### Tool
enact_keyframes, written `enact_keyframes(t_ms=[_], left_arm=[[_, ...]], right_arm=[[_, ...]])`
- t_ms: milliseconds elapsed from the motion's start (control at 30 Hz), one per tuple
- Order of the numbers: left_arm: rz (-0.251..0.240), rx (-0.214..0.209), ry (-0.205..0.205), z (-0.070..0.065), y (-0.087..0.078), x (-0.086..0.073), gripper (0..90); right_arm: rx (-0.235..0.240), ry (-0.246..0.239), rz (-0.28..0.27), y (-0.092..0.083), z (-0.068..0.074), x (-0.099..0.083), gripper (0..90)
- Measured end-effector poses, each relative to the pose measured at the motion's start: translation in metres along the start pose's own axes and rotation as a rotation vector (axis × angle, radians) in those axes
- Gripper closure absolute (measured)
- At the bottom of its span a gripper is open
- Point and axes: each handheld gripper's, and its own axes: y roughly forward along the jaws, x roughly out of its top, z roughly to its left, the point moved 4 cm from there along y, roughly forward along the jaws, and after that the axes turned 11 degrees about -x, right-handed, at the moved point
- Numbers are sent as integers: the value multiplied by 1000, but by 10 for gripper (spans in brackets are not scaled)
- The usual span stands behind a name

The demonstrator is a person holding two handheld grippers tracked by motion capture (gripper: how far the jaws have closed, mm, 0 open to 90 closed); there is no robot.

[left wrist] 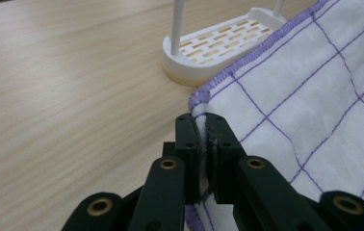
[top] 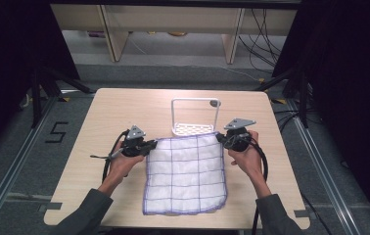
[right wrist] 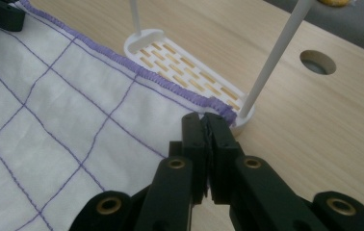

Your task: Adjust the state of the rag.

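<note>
While both hands sit at the cloth's far edge, the white cloth w/ purple grid lies flat at table centre, its far hem lapping the base of the white rack at 12 o'clock. Left gripper at approx 9 o'clock of the cloth: jaws pressed together, pinching the far-left corner; in the left gripper view the hem is clamped between the pads. Right gripper at 2 o'clock: jaws pinching the far-right corner, purple hem caught at the tips, just beside a rack post. Wooden table has a round hole at 1 o'clock in the right gripper view.
</note>
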Motion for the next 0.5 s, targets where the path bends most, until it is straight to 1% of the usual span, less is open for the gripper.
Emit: enact_keyframes(t_ms=[33, 67, 100, 133, 167, 267, 300, 333, 367, 400, 433, 467, 500], left_arm=[[-2, -4, 2, 0, -1, 1, 844], [-1, 1, 1, -1, -3, 2, 844], [-11, -4, 1, -1, -5, 4, 844], [-22, -9, 1, -1, -6, 5, 844], [-26, -8, 9, -2, -8, 7, 844], [-36, -8, 27, -6, -17, 10, 844], [-37, -11, 36, -8, -20, 10, 844], [-39, -17, 44, -12, -24, 8, 843], [-42, -23, 51, -16, -28, 6, 843], [-43, -31, 56, -20, -33, 3, 843], [-47, -42, 66, -25, -37, 0, 843], [-44, -54, 81, -32, -42, -4, 842], [-36, -60, 98, -35, -46, -6, 841]], right_arm=[[1, 2, -12, -3, 0, 1, 883], [1, -4, -14, -4, -1, 2, 883], [0, -1, -21, -6, 0, 3, 883], [-1, -13, -34, -8, -1, 4, 883], [-2, -16, -42, -9, -1, 4, 883], [7, -15, -44, -16, 2, 5, 883], [5, -36, -56, -18, 3, 5, 883], [6, -14, -47, -22, 6, 4, 883], [8, -41, -62, -24, 6, 3, 883], [16, -31, -51, -29, 9, 1, 883], [18, -40, -62, -33, 11, -2, 883], [19, -56, -71, -37, 12, -4, 883], [27, -68, -77, -43, 14, -7, 883]])
